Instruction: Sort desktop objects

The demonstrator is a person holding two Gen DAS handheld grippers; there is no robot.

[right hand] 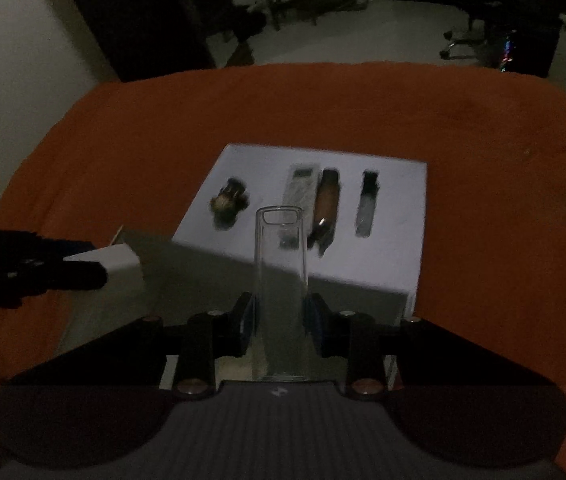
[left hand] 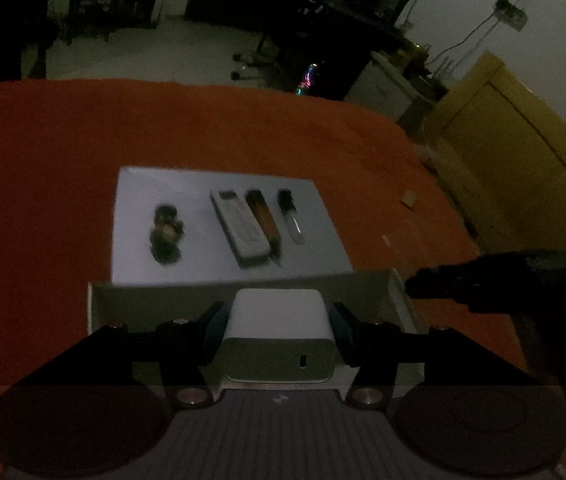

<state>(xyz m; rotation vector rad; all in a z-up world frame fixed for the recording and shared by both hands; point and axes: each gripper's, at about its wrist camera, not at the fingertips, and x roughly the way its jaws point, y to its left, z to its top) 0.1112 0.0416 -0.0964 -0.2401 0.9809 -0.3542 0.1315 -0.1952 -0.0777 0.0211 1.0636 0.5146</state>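
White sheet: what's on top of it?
On the white sheet: a dark roundish object, a remote, a brown bar and a small clear-and-black item. Its near edge is covered by the charger.

A white charger block [left hand: 279,332] and clear case [right hand: 282,292] are held above the white sheet [left hand: 187,184] bearing four small items.
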